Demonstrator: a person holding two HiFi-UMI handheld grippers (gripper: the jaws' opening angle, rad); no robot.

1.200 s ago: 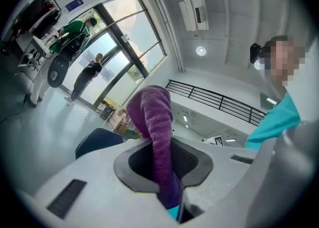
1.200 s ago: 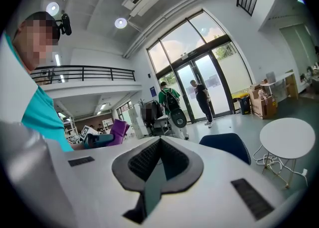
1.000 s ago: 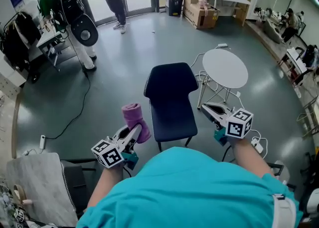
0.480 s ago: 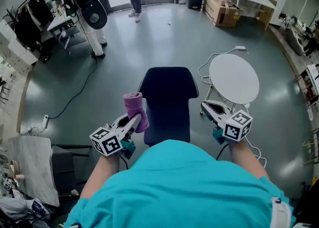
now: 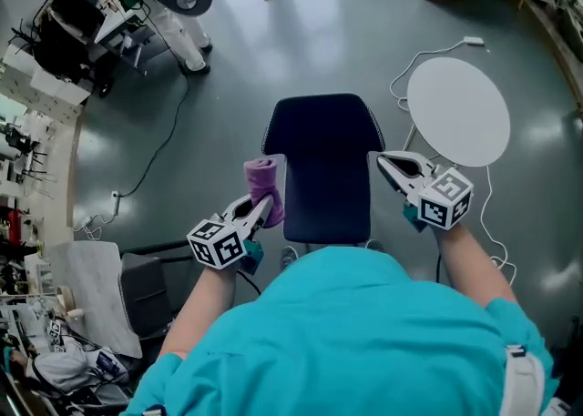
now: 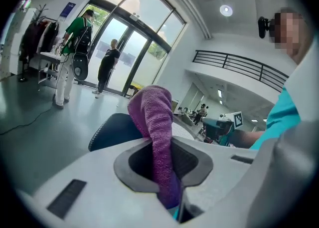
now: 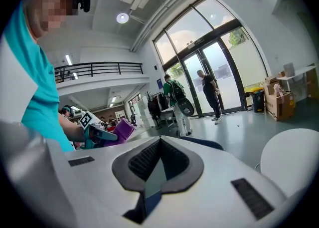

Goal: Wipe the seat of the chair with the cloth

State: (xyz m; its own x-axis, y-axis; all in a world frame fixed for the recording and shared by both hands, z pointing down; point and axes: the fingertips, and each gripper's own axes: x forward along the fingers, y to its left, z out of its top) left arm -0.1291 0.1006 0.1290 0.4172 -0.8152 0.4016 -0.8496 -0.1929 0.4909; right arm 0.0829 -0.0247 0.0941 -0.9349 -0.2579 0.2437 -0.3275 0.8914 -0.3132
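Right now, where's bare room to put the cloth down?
Chair seat is bare, between the left tool, shut on the cloth, and the right tool. Round table top beside it is bare too. Lower-left clutter is crowded.

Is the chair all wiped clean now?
Not yet. Done: the purple cloth is picked up, pinched in the left gripper. Now: it is held up beside the seat, not on it. The right gripper is empty. Left: all the wiping.

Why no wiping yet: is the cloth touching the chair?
Apart. The right gripper view shows the cloth up in the left gripper, with background between it and the chair.
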